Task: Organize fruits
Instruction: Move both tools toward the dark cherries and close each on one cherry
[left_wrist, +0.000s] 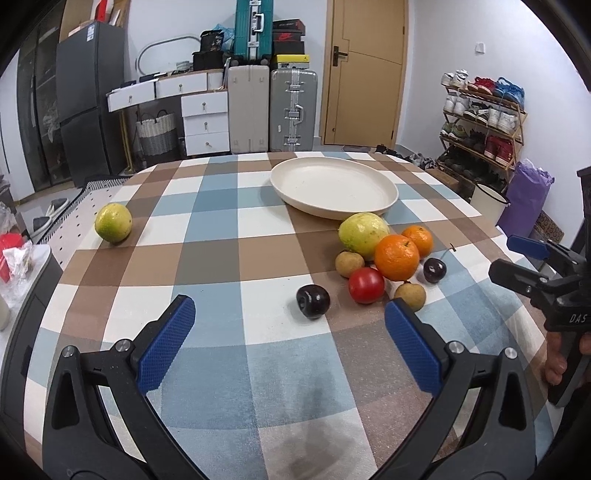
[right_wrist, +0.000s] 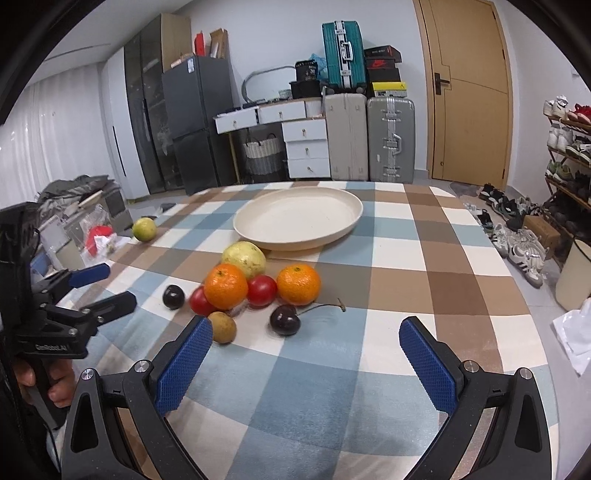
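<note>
An empty cream plate (left_wrist: 332, 213) (right_wrist: 295, 244) sits at the far middle of the checked table. In front of it lies a cluster of fruit: a yellow-green guava (left_wrist: 364, 234), two oranges (left_wrist: 397, 257) (right_wrist: 298, 285), a tomato (left_wrist: 366, 285), small brown longans (left_wrist: 410, 295) and a stemmed dark cherry (right_wrist: 283, 320). Another dark cherry (left_wrist: 313, 301) lies apart, just beyond my left gripper (left_wrist: 289, 314), which is open and empty. A second guava (left_wrist: 113, 222) rests alone at the far left. My right gripper (right_wrist: 306, 325) is open and empty, just short of the stemmed cherry.
The checked tablecloth (left_wrist: 236, 369) covers the table up to its rounded edges. Beyond the far edge stand suitcases (left_wrist: 293, 110), white drawers (left_wrist: 205, 122) and a door (left_wrist: 364, 74). A shoe rack (left_wrist: 480, 118) and a purple bag (left_wrist: 526, 195) are on the right.
</note>
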